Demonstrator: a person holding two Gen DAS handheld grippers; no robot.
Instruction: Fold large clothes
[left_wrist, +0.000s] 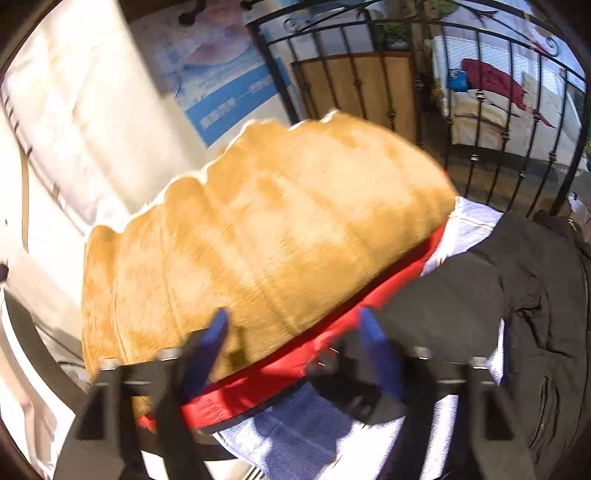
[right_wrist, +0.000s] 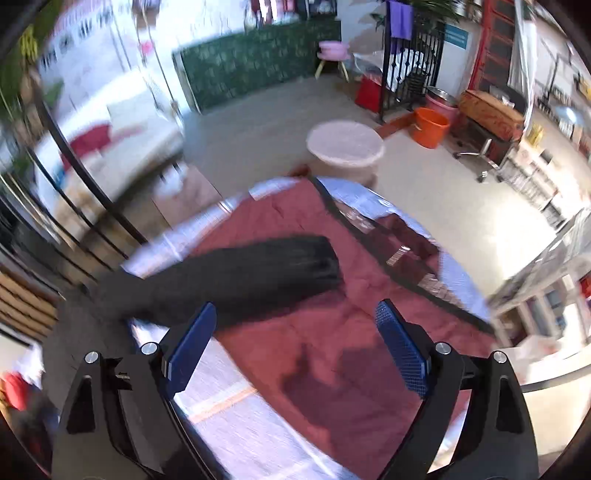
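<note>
Blue pads of the left gripper (left_wrist: 291, 332) stand spread, with nothing between them; the left pad lies against or just before the tan fleece lining (left_wrist: 266, 236) of a red jacket (left_wrist: 295, 362), though blur makes contact impossible to confirm. That jacket sits bunched, lining outward, on the surface (left_wrist: 295, 424), which wears a pale lilac cloth. Just beside it to the right lies a black garment (left_wrist: 517, 314), crumpled and not yet folded. A black iron railing (left_wrist: 480, 110) stands behind.

From the right wrist view, the right gripper (right_wrist: 295, 332) also hangs with its jaws spread and empty, above a maroon garment (right_wrist: 332, 332) laid fairly flat on the same lilac-covered surface (right_wrist: 240, 424). A black sleeve (right_wrist: 240, 273) drapes across the maroon cloth's upper left part, touching it. Whether the maroon cloth is the same jacket as the red one cannot be told from these views. Both pictures are smeared by motion.

By the look of things, the work sits between grasps: clothes are laid out, neither tool holds any, and a fold is yet to be started. The next move probably calls for each gripper to descend to an edge or corner of one garment, pinch a single layer cleanly, and lift together. The risk is catching the black sleeve along with the cloth beneath it.
</note>
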